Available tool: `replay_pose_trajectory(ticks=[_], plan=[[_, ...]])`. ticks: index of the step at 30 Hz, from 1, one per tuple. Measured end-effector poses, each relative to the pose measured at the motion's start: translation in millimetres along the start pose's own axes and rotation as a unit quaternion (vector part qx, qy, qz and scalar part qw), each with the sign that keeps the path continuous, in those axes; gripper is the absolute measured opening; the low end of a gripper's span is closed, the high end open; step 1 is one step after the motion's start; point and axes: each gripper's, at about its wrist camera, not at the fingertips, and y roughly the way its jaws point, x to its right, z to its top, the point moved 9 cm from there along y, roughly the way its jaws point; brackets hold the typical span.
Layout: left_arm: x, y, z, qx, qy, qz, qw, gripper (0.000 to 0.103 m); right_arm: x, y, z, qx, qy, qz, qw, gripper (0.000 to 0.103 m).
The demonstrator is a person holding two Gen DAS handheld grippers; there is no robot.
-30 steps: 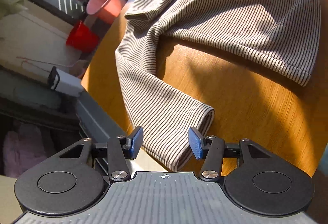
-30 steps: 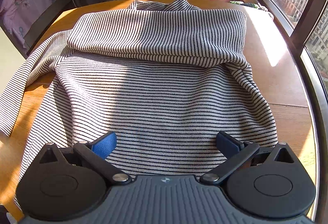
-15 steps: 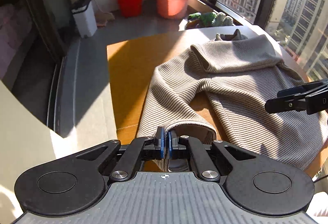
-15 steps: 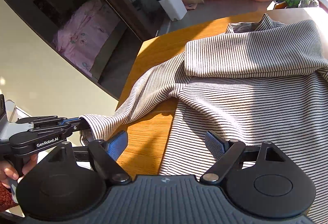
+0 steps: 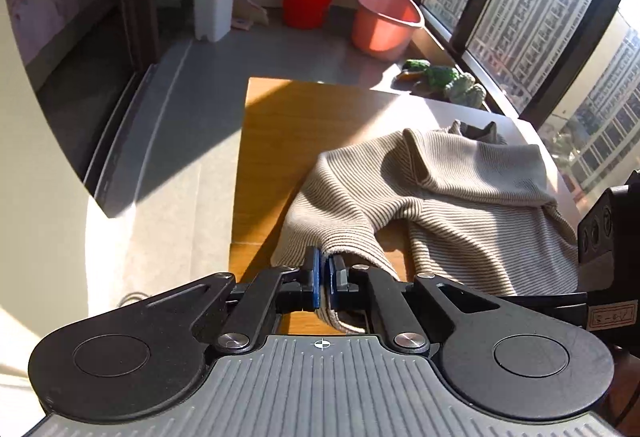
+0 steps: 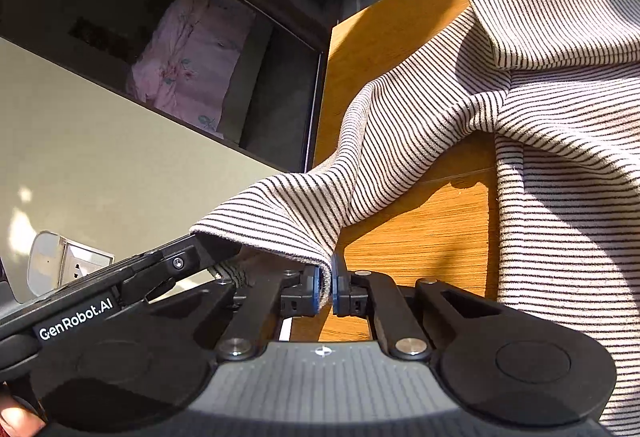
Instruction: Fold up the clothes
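With both the left gripper (image 5: pixel 323 273) and right gripper (image 6: pixel 332 287) clamped on just the sleeve cuff (image 6: pixel 280 237) edge, honestly that striped sweater (image 6: pixel 560 157) cuff could slip out if they pull apart.

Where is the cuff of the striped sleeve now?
In both wrist views the cuff of the striped knit sleeve hangs lifted beyond the wooden table's near-left corner.
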Motion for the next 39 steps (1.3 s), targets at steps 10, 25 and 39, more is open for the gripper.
replay_pose_trajectory(ticks=[10,25,39], plan=[[25,1,1,0.021,-0.111,-0.016,0.9935,0.067,-39,-102,124,0.119,-0.163,0.015,0.979,0.004],[154,77,-34,-0.061,-0.086,-0.062,0.9925,0.089,116,-202,203,0.150,-0.186,-0.136,0.962,0.004],[180,112,-36,-0.084,-0.061,-0.015,0.9945,0.094,256,-184,165,0.067,-0.144,-0.238,0.958,0.004]])
